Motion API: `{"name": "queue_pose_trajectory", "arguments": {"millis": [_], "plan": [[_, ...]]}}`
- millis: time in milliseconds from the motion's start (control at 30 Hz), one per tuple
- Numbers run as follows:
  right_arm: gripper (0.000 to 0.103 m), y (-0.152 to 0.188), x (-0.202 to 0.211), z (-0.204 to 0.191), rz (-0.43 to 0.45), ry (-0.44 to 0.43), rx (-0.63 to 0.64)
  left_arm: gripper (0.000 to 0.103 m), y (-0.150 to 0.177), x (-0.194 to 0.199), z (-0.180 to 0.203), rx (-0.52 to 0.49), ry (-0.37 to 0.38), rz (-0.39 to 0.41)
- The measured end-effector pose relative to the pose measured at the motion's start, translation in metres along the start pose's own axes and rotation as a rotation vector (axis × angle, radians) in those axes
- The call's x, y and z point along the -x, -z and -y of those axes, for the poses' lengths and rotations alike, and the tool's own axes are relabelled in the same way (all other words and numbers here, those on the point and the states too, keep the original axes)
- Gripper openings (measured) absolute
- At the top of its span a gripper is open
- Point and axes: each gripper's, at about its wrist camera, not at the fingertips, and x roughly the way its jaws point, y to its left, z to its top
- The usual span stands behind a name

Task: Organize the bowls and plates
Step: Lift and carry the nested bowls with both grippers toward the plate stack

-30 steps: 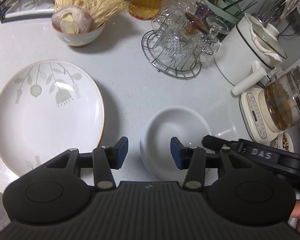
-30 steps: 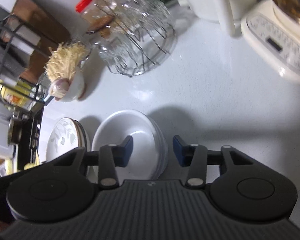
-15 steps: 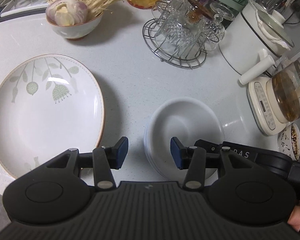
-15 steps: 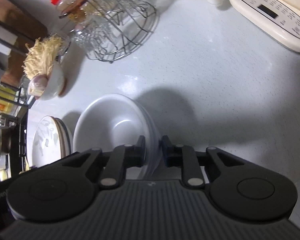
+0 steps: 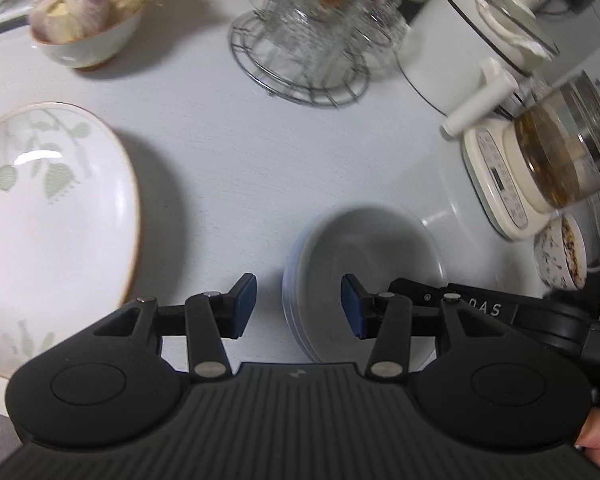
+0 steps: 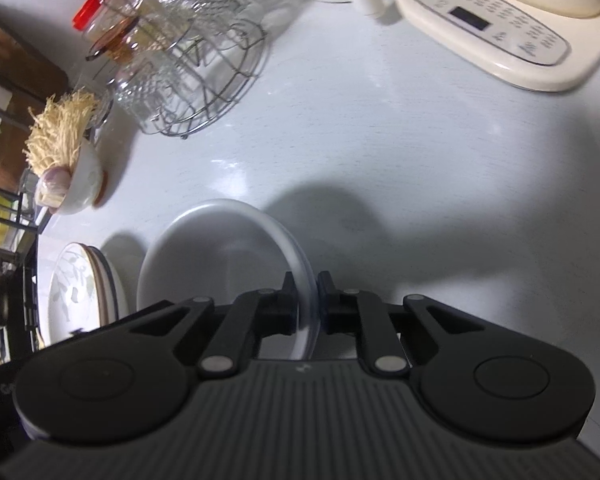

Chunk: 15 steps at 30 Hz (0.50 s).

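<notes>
Left wrist view: floral plate point(image 5: 56, 216) lies left on the counter point(image 5: 260, 152); the left hand-held gripper point(image 5: 298, 306) hangs spread above it; the right hand-held gripper point(image 6: 307, 304), lettered "DAS", pinches the white bowl stack's point(image 6: 220, 256) rim.

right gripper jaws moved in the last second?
Yes. The right gripper was open astride the white bowl's rim; it is now shut on that rim. The wire rack stays beyond it.
</notes>
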Motion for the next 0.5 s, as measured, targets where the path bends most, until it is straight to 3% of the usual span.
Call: {"name": "queue_pose_trajectory", "arguments": {"millis": [367, 500], "plan": [[0.013, 0.009, 0.021, 0.031, 0.043, 0.035, -0.052, 0.051, 0.009, -0.027, 0.025, -0.05, 0.1, -0.066], [0.013, 0.014, 0.024, 0.04, 0.051, 0.046, -0.065, 0.041, 0.017, -0.037, 0.037, -0.089, 0.089, -0.075]]}}
